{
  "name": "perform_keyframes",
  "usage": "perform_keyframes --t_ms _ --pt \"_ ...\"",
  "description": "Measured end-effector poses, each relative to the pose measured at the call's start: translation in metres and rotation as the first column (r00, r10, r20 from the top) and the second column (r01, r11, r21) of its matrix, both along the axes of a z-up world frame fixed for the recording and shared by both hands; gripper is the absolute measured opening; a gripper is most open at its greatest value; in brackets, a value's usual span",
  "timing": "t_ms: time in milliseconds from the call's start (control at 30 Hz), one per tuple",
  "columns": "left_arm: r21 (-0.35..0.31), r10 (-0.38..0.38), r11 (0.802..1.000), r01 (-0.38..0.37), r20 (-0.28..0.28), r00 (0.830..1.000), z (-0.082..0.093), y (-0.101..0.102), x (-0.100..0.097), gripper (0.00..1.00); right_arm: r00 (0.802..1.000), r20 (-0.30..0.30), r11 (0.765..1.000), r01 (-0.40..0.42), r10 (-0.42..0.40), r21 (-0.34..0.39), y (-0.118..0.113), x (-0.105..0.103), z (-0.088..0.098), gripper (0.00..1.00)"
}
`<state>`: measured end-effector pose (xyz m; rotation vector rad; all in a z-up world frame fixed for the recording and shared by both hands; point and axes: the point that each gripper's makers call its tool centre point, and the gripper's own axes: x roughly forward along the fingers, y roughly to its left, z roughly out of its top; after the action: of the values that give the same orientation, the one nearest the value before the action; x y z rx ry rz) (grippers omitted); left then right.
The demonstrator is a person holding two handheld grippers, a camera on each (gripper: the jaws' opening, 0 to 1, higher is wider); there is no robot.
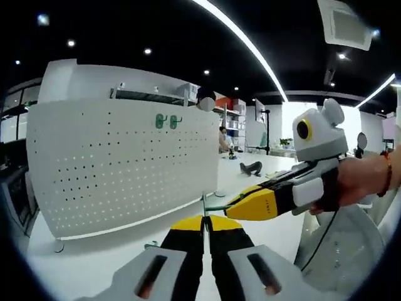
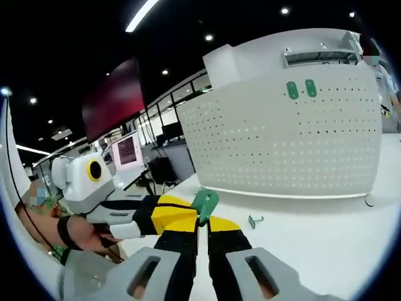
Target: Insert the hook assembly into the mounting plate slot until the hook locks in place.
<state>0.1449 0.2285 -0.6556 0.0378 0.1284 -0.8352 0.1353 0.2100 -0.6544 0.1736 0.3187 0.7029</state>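
Green hook [image 2: 205,204] pinched between both closed tongs [image 1: 204,227], meeting tip-to-tip above table [image 2: 326,244]

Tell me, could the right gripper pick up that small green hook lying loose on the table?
Likely not yet: the right gripper looks shut on a green piece. The loose hook lies close ahead on the table, nothing between.

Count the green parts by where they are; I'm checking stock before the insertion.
Mounted green hooks: 2
Held green part: 1
Loose green hook: 1
Total: 4
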Motion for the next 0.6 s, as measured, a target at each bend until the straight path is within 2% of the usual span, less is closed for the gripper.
perform_keyframes --t_ms 100,233,400,533,600 --pt "0.003 0.0 1.0 0.0 0.011 1.0 0.0008 0.0003 0.0 0.02 0.999 -0.05 0.998 -0.003 0.006 0.057 0.0014 -0.0013 -0.0008 0.03" --pt "0.02 -0.003 1.0 0.002 0.048 0.999 0.0037 -0.0001 -0.0014 0.02 0.998 -0.056 0.996 0.005 0.0 0.085 0.0012 -0.0013 0.0018 0.04" --pt "0.013 -0.013 1.0 0.012 0.065 0.998 0.0068 -0.001 -0.0029 0.02 0.997 -0.07 0.992 0.019 -0.011 0.123 0.0009 -0.0007 0.0047 0.03" --pt "0.02 -0.018 1.0 0.016 0.073 0.997 0.0069 -0.0006 -0.0026 0.02 0.994 -0.112 0.989 0.026 -0.01 0.145 0.0024 -0.0022 0.0027 0.01" --pt "0.026 -0.018 1.0 0.016 0.077 0.997 0.007 -0.0009 -0.0024 0.02 0.995 -0.1 0.99 0.028 -0.015 0.136 0.0024 -0.0015 0.0032 0.01"
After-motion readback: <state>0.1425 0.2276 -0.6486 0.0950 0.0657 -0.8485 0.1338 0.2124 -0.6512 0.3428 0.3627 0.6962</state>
